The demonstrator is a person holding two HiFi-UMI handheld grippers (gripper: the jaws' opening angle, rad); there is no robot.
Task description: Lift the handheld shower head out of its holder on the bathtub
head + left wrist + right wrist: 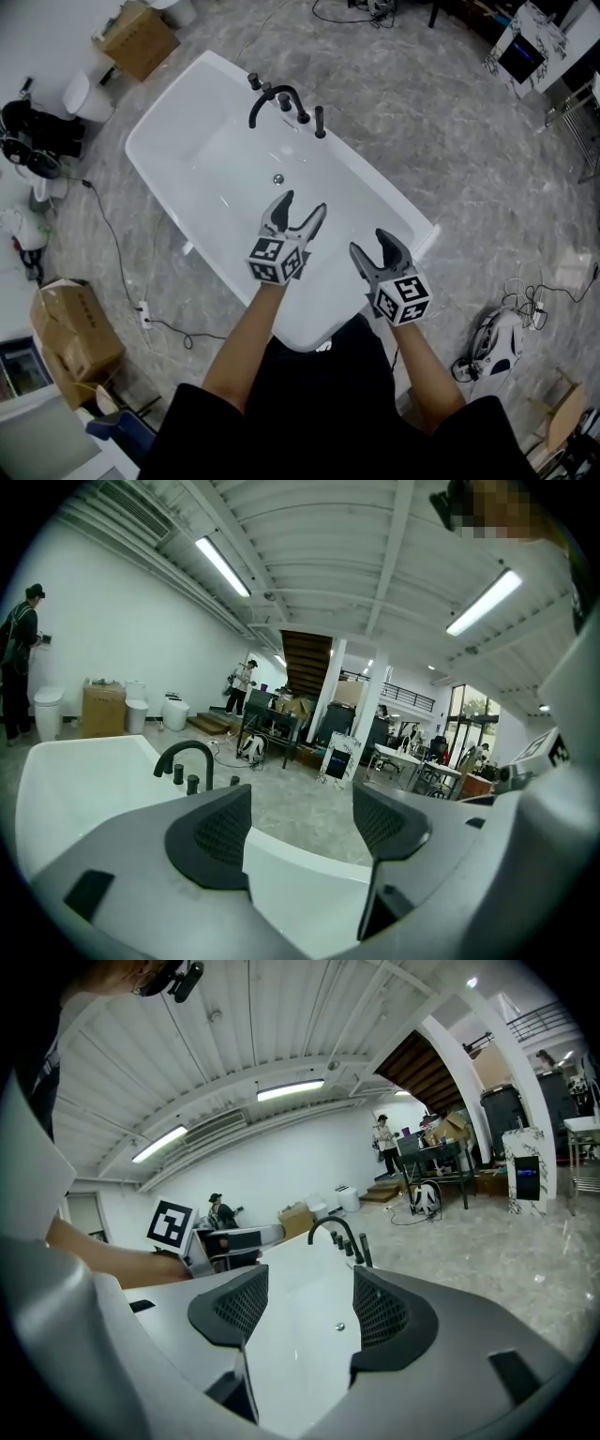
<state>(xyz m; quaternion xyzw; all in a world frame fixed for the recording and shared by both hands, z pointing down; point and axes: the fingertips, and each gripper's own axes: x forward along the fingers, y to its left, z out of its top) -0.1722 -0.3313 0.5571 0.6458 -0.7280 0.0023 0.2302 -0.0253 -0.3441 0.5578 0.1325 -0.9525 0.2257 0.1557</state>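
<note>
Nothing's really underway here yet. The left gripper [302, 204] hangs over the near half of the bathtub [164, 101], jaws spread wide with nothing between them. The right gripper [369, 242] is just beside it, closer to the tub's near right edge, and it's gaping and empty too. The shower head [320, 122] stands upright in its holder on the tub's far edge, just right of the black faucet [272, 97], well apart from both grippers. So the reach, grab and lift are all left to do, I'd say.
</note>
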